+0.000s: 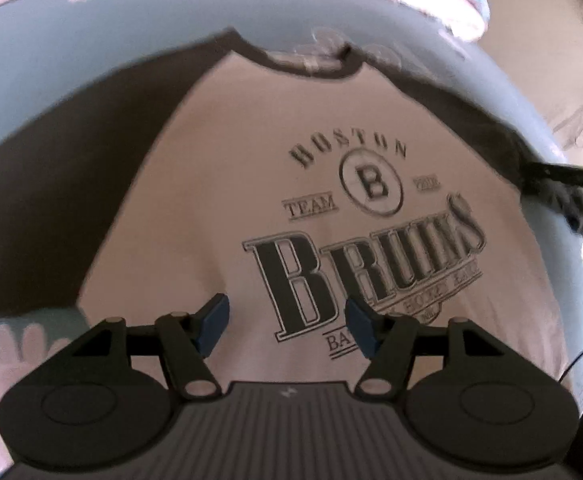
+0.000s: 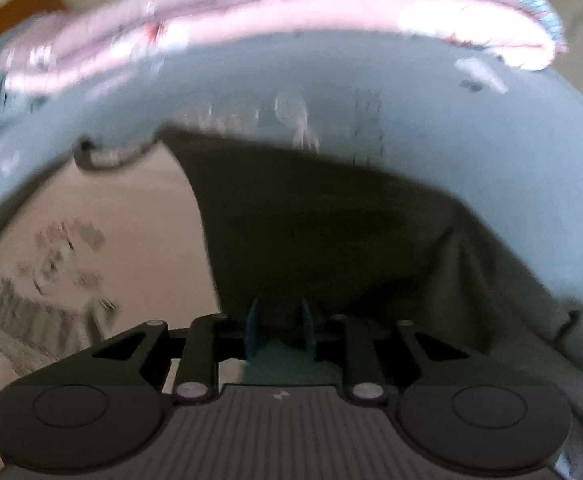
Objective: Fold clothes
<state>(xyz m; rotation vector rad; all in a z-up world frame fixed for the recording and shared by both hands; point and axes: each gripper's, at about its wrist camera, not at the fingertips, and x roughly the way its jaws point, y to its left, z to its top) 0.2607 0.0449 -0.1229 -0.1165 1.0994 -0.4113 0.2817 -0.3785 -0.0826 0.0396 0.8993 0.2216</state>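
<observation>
Boston Bruins raglan shirt spread face-up on blue floral bedsheet. Left gripper wide apart above hem. Right gripper narrowed on dark sleeve; carry sleeve inward, keeping cloth taut.

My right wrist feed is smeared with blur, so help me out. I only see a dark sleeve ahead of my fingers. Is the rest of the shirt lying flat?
Observer: Yes. The shirt lies spread print side up on the blue floral bedding, with its collar at the far end.
Operator: Where's my other gripper?
Observer: The left gripper is open over the lower front, beside the Bruins print, and holds nothing.
Operator: And mine, seen from there?
Observer: The right gripper is at the end of the sleeve on the right of that view, with cloth bunched at it.
</observation>
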